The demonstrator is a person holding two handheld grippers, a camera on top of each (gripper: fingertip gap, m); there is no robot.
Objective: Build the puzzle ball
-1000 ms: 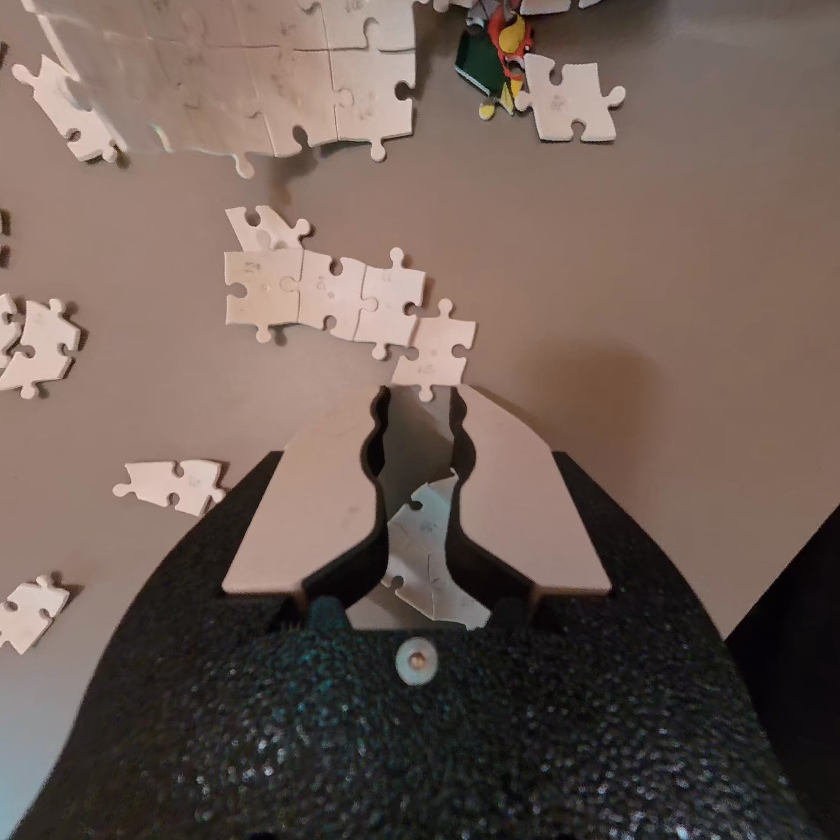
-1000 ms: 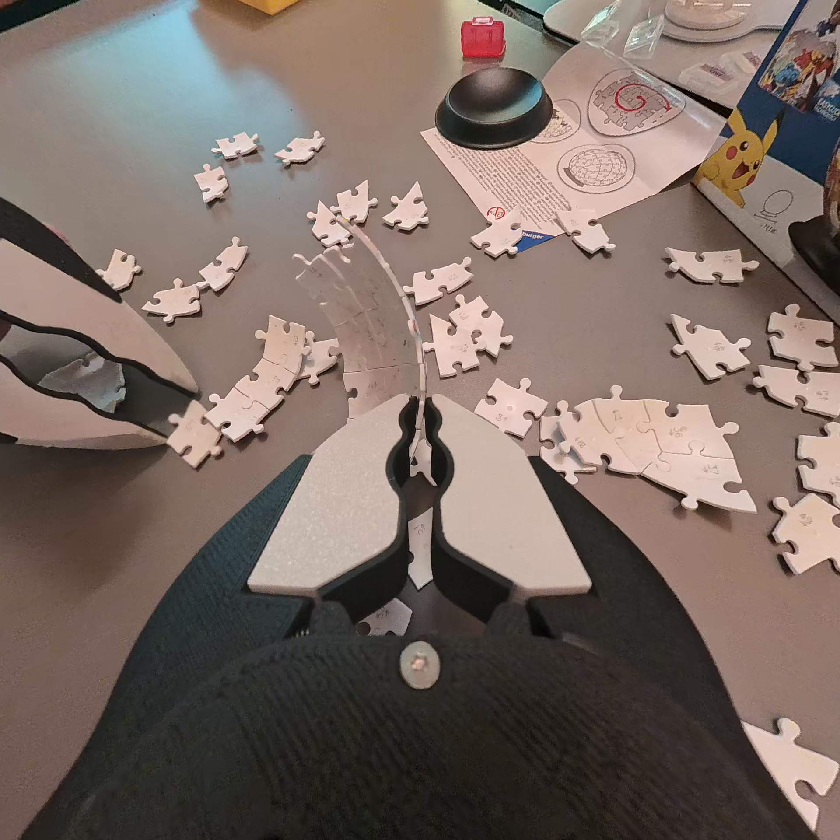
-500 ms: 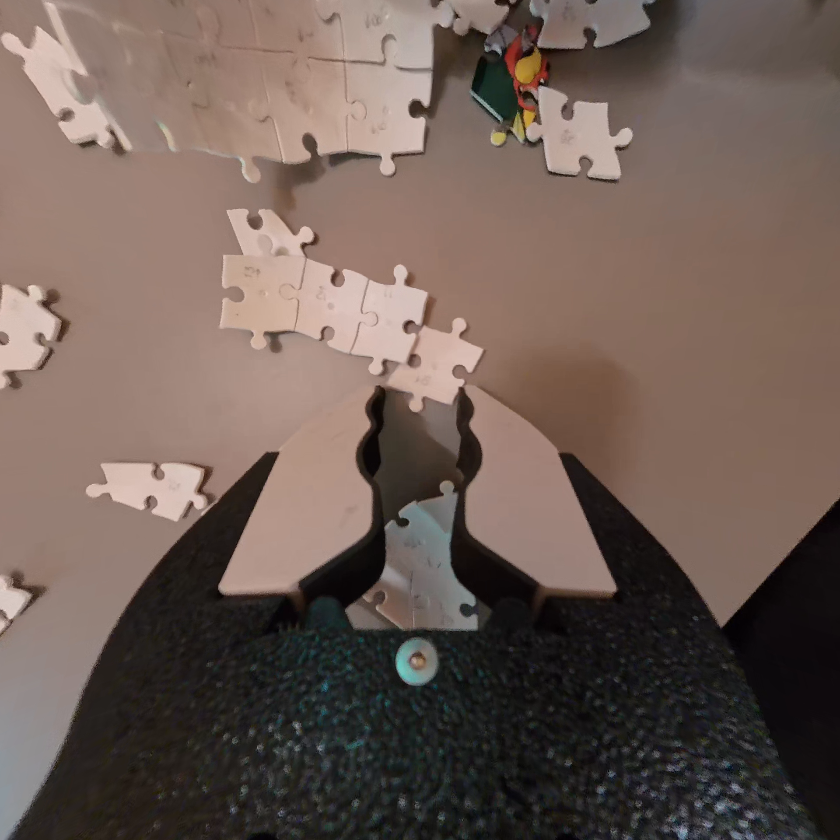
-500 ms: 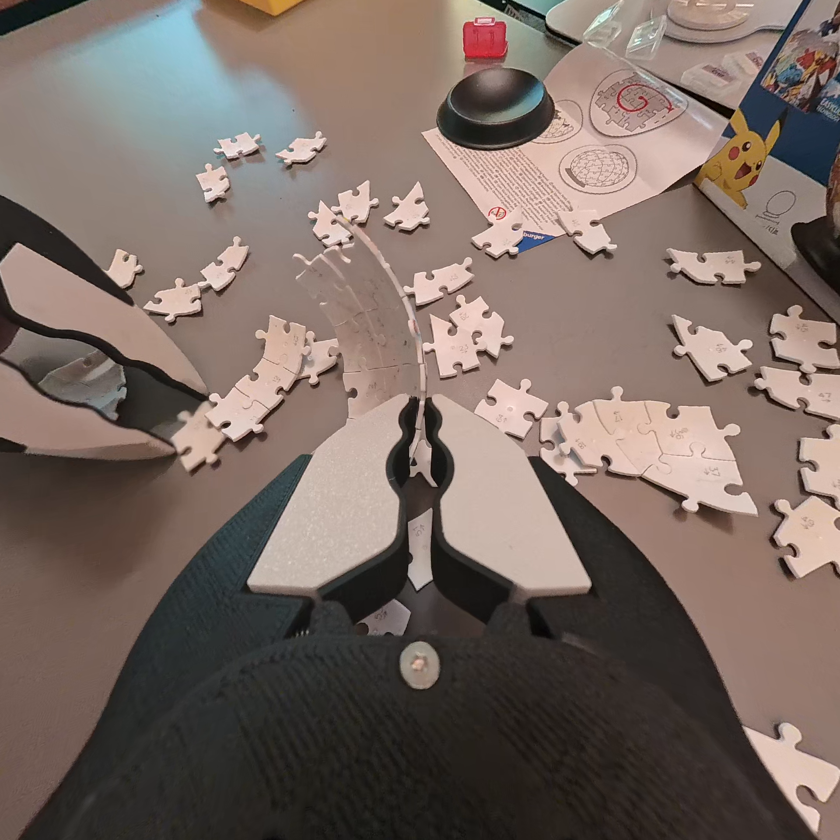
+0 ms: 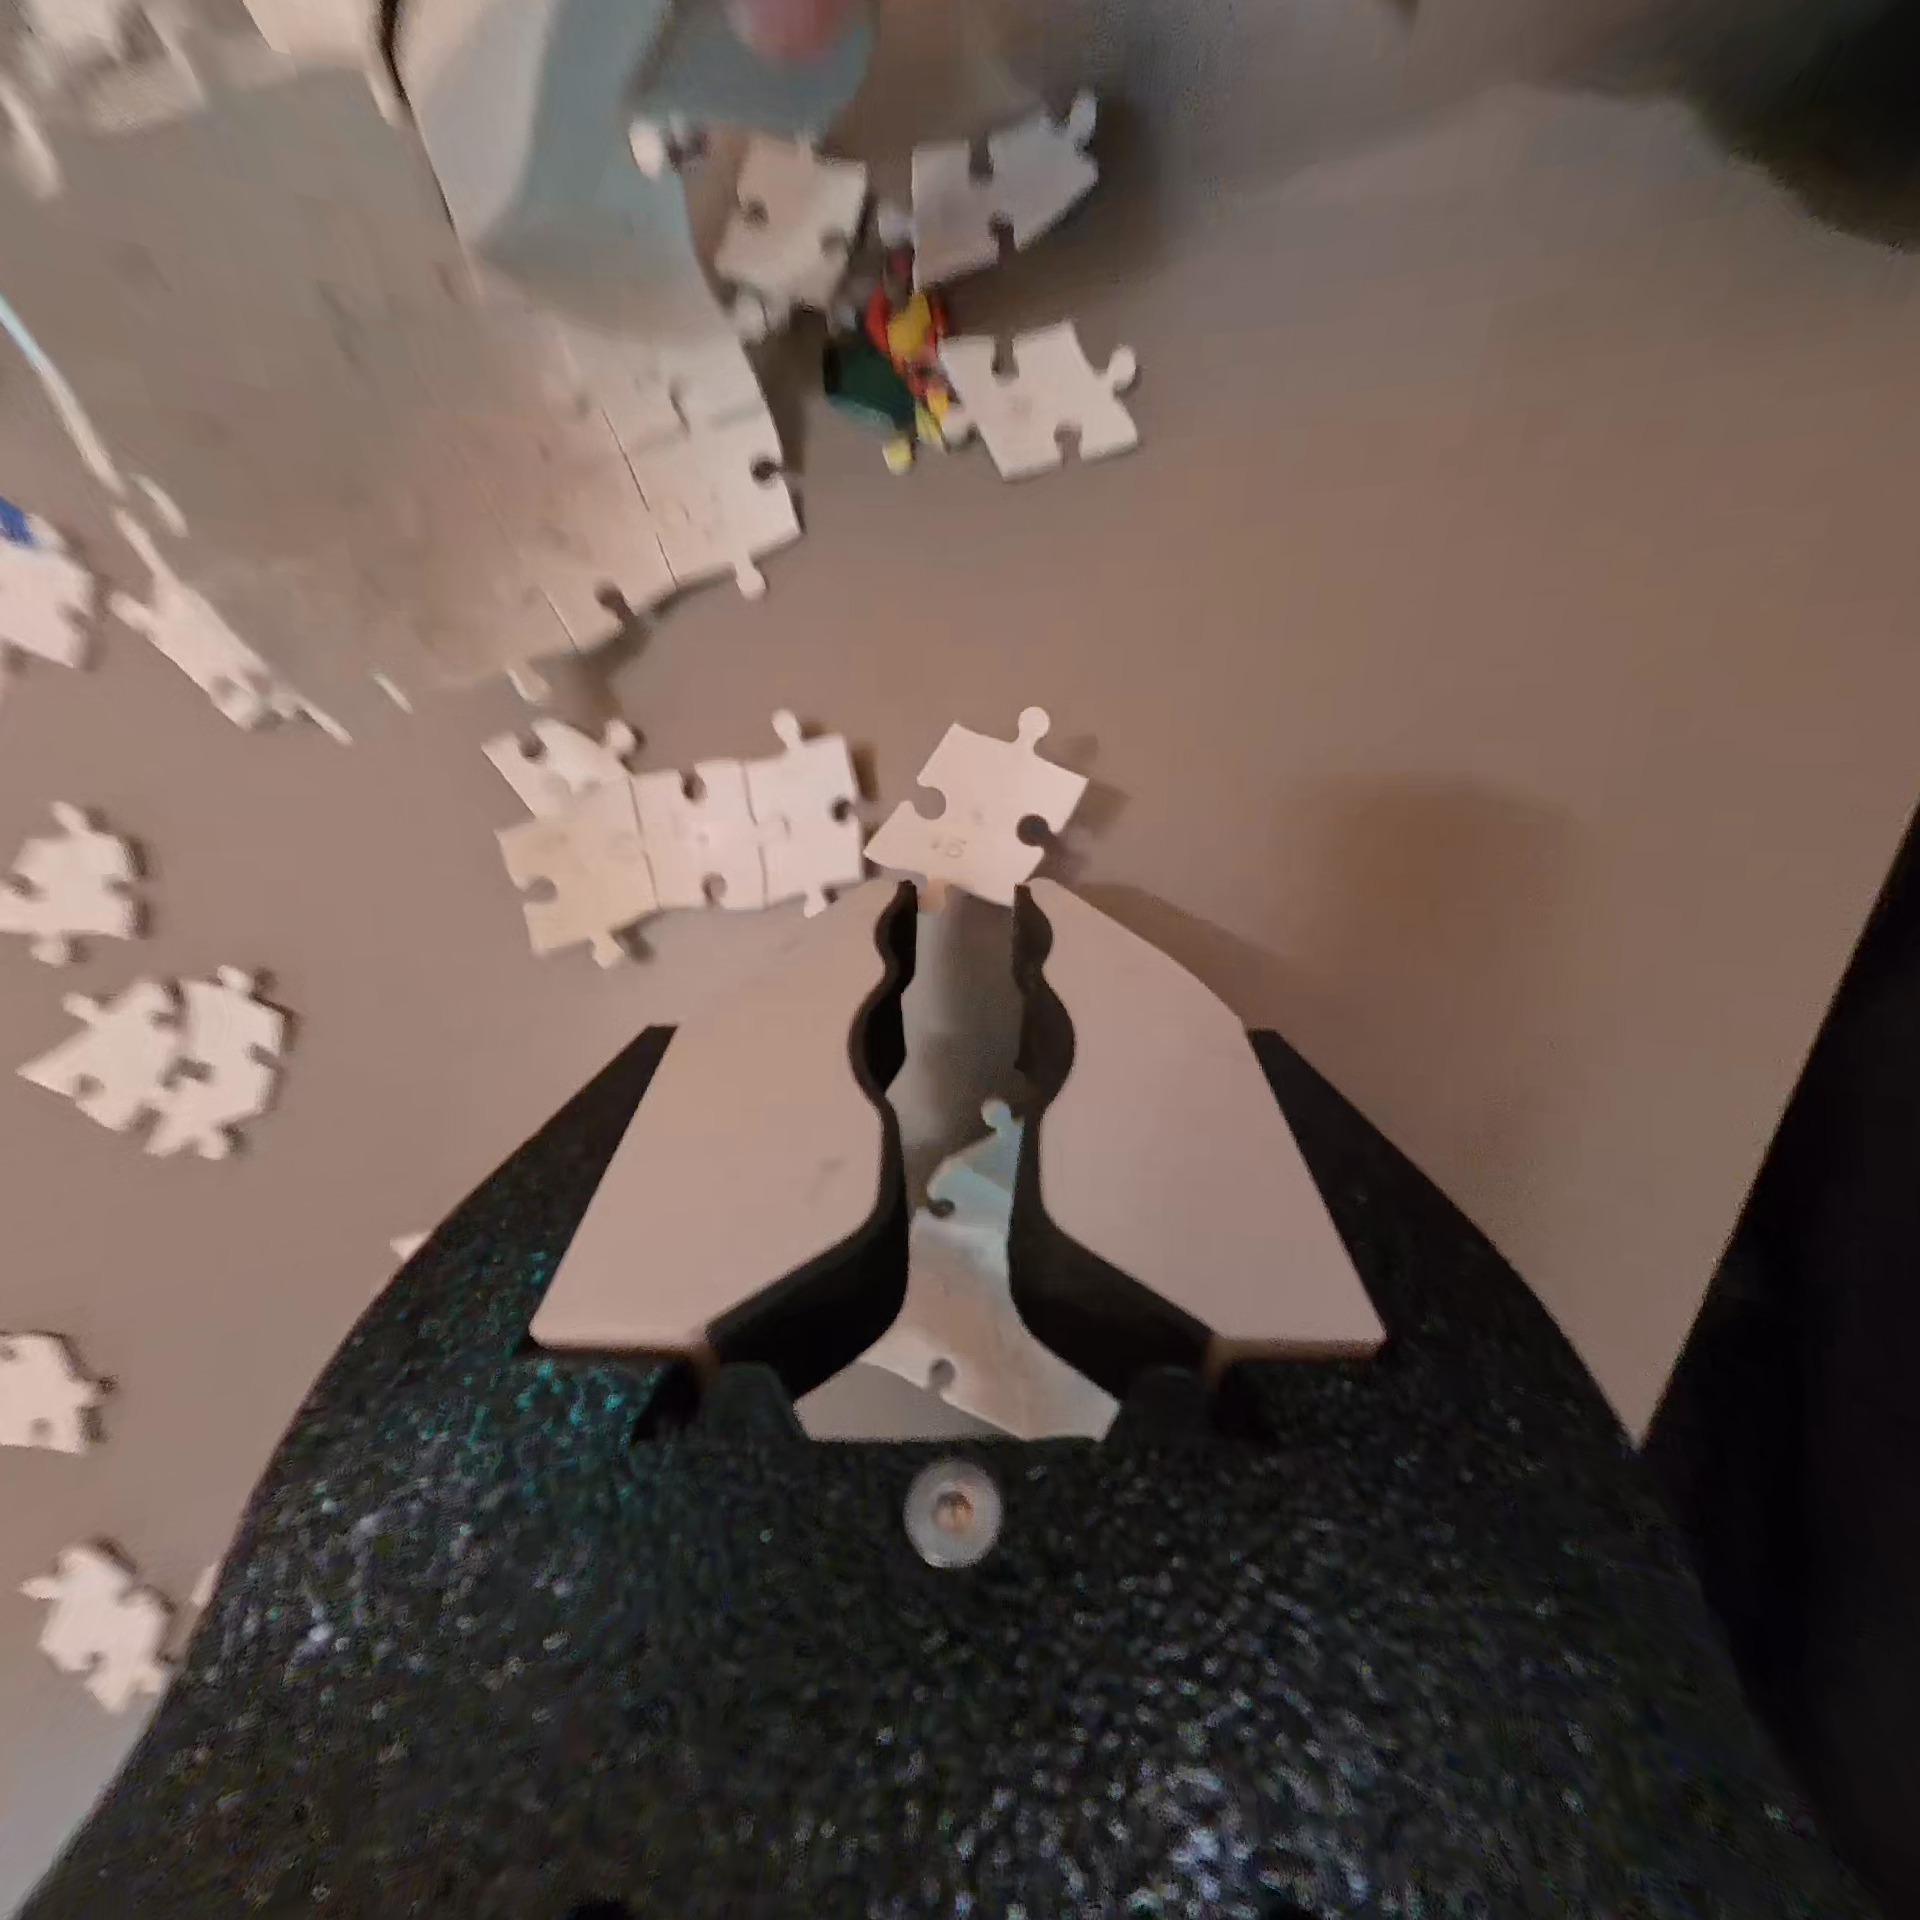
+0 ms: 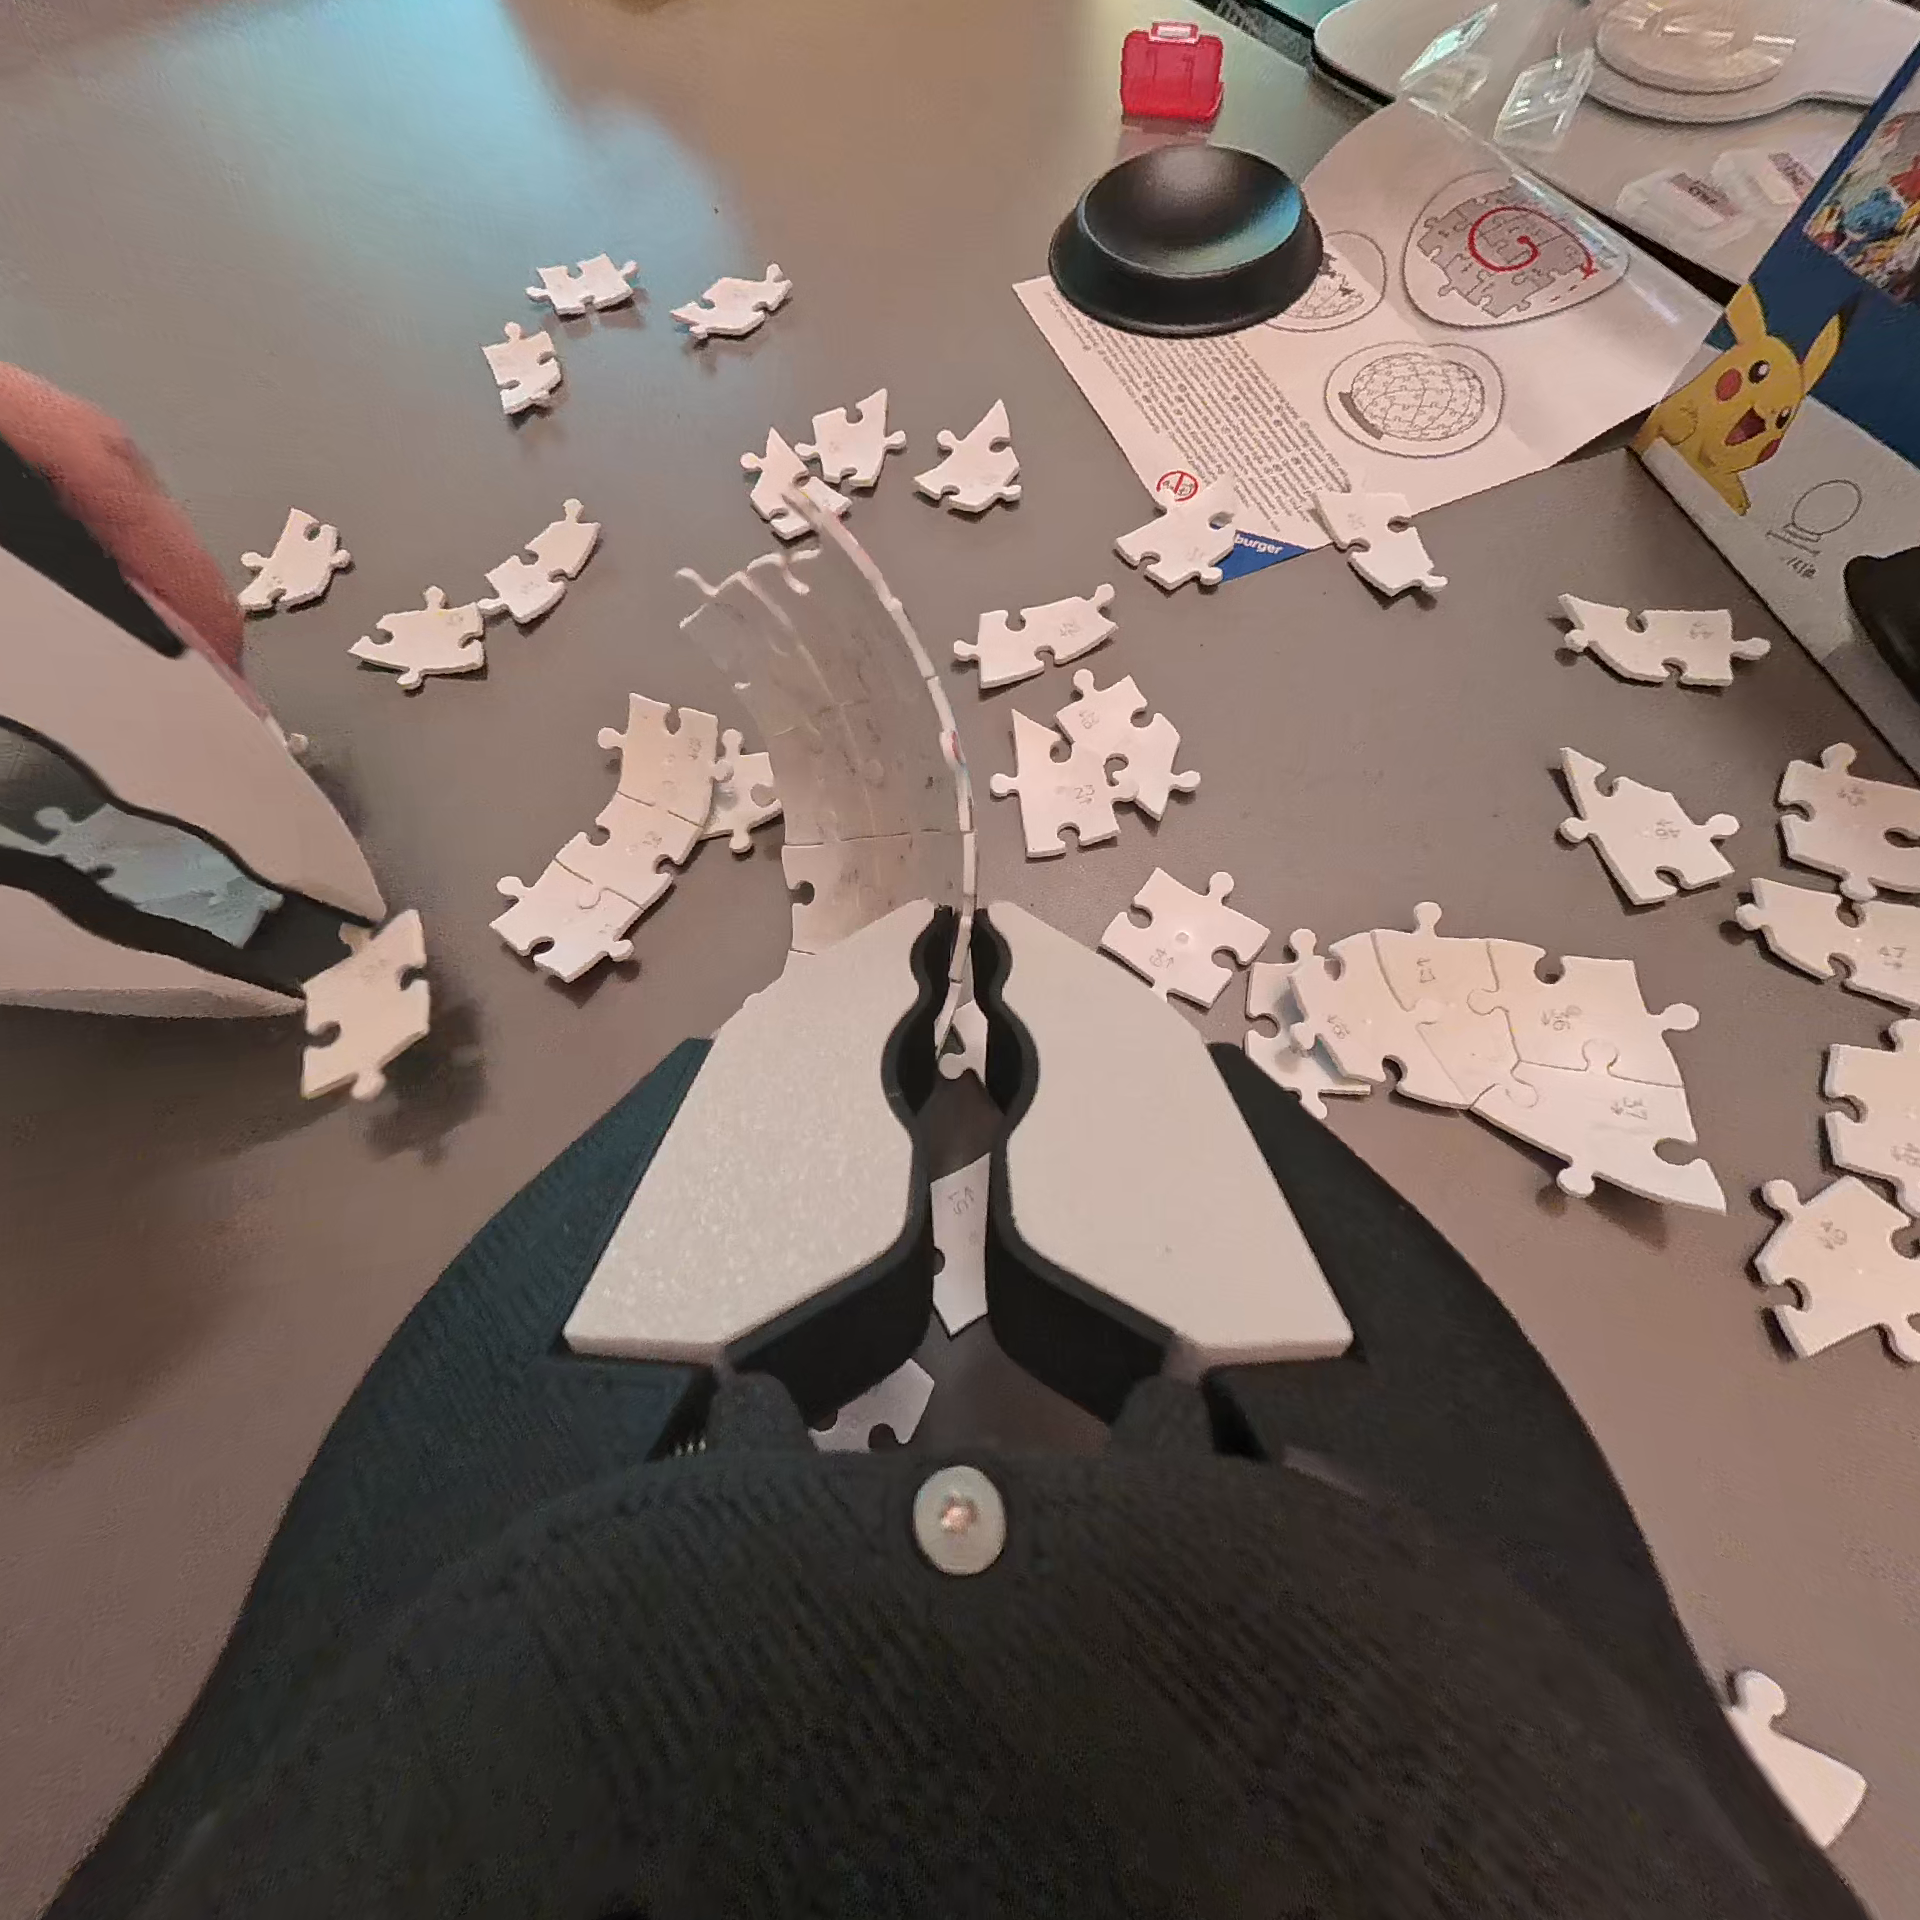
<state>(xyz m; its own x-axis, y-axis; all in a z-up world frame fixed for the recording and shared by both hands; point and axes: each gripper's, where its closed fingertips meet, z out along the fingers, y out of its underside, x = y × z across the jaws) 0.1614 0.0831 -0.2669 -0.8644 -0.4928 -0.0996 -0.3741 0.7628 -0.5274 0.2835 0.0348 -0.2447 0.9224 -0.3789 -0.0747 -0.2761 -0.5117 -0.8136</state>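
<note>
Puzzle pieces, white backs up, lie scattered over the grey table [image 6: 312, 208]. My right gripper [image 6: 964, 920] is closed on the edge of a curved panel of joined pieces [image 6: 842, 727], held upright on edge, both pads pressing it. My left gripper [image 5: 961, 894] pinches 1 loose puzzle piece [image 5: 977, 810] by its lower edge at the very fingertips; in the right wrist view that piece [image 6: 366, 1003] hangs just off the table. I judge that hold shallow: a twist or knock could make the piece pivot or drop. The panel, clamped at only 1 end, could flex and pop its joints if pressed sideways. A joined row of pieces [image 5: 686, 842] lies just beside my left fingertips and could be nudged.
</note>
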